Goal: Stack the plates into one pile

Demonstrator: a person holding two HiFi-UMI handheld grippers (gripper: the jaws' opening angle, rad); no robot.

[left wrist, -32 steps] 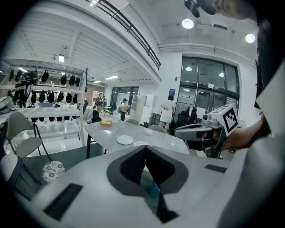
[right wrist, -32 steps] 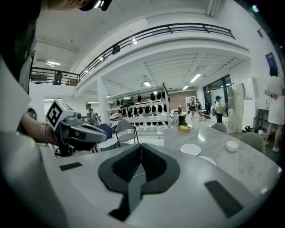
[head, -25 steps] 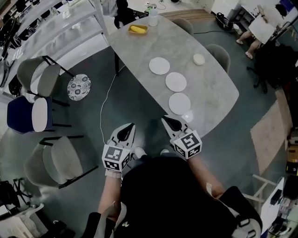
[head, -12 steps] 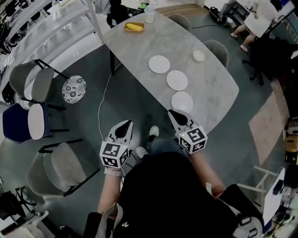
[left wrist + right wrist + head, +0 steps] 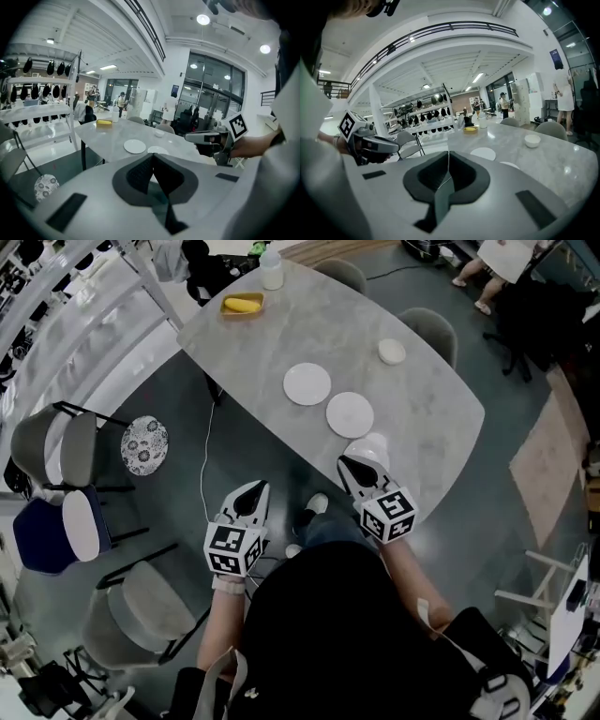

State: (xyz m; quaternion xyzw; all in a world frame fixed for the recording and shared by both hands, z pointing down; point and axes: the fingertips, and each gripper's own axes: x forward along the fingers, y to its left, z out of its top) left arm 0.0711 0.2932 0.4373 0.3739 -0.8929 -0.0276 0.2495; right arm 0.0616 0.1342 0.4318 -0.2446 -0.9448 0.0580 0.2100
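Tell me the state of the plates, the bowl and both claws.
Far plate: flat on the table, unstacked.
Middle plate: flat, unstacked.
Near plate: flat, unstacked.
Bowl: upright, apart from the plates.
Left claw: shut, empty.
Right claw: shut, empty.

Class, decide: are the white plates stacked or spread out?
Spread out: the plates lie singly in a row on the table, none stacked.
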